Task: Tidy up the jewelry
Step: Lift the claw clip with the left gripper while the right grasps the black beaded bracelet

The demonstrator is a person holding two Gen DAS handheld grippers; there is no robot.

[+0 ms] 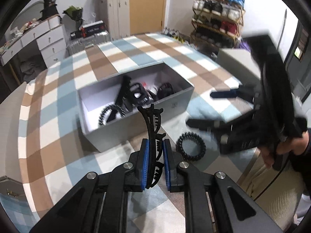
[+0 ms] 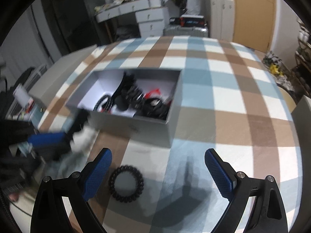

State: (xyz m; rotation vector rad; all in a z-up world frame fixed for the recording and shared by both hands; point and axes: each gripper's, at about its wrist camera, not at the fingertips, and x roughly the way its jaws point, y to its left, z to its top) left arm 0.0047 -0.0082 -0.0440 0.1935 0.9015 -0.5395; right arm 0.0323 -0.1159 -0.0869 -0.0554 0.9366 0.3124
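Long black toothed hair clip (image 1: 153,136) upright at lower centre of the frame, clamped between left gripper (image 1: 156,162) pads, right gripper (image 2: 158,172) angled down, jaws spread wide over black coil hair tie (image 2: 126,183)

Left gripper (image 1: 155,153) angled downward, pads clamped together; right gripper (image 2: 158,171) angled downward, jaws spread wide, empty.

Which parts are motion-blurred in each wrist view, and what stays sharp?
Left wrist view: the right gripper is smeared; the left gripper and its black hair claw are crisp. Right wrist view: the left gripper at the left edge is blurred; the spiral hair tie is fairly sharp.
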